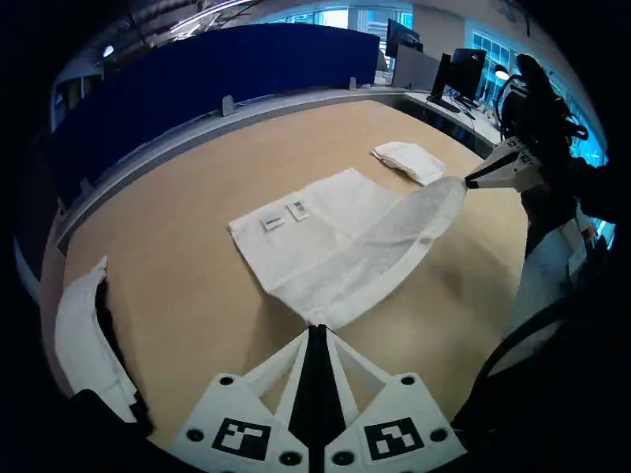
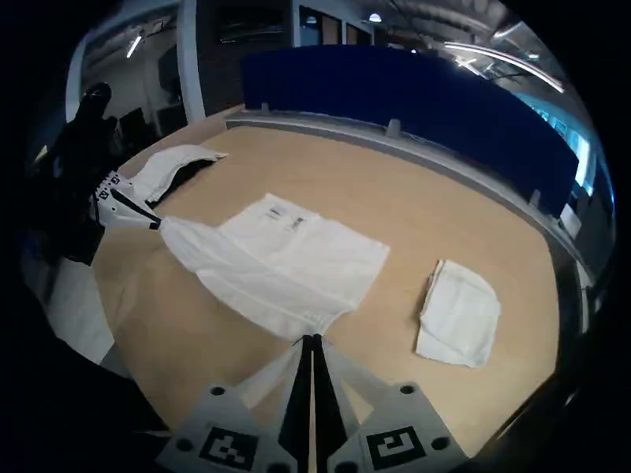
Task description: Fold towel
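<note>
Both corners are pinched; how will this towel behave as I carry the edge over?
Likely floppy: the towel sags between the left tongs and right tongs. Probably light, since thin corner pinches hold the lifted edge. The part flat on the table may drag or bunch, as nothing pins it.

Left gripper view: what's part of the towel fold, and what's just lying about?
In the job:
spread towel, one edge lifted
left gripper, shut on one corner
right gripper, shut on the other corner

Lying about:
folded towel
white cloth pile
monitors
blue divider
</note>
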Tool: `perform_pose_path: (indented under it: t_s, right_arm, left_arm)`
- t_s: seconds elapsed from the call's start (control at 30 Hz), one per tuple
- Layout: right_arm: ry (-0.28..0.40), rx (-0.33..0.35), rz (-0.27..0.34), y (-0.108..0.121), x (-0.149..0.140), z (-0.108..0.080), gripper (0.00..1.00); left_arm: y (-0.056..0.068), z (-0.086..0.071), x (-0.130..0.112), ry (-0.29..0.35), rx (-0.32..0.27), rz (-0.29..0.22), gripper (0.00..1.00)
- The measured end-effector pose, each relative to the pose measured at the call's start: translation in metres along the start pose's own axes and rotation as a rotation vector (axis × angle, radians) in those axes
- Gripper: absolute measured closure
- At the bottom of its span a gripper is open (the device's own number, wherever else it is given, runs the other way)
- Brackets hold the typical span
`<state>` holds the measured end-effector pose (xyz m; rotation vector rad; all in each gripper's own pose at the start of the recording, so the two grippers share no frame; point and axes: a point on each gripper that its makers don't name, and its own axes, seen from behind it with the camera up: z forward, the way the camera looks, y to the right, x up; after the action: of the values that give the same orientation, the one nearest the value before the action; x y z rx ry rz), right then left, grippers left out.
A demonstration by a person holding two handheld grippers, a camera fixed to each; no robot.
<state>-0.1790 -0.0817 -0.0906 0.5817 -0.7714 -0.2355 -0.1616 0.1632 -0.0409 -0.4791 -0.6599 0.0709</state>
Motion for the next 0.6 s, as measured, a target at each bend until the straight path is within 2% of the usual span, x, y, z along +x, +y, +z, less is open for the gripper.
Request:
perform_pose_path:
  t_s: [0.2, 0.6]
  right_arm:
    - [0.005, -0.002, 0.006, -0.002, 0.004, -0.011, 0.98]
    - [0.007, 0.005, 0.013, -0.008, 0.006, -0.026, 0.98]
  left_arm:
    - [0.006, -0.01, 0.009, 0.008, 0.001, -0.005, 1.0]
    - [0.014, -0.02, 0.007, 0.003, -0.007, -0.027, 1.0]
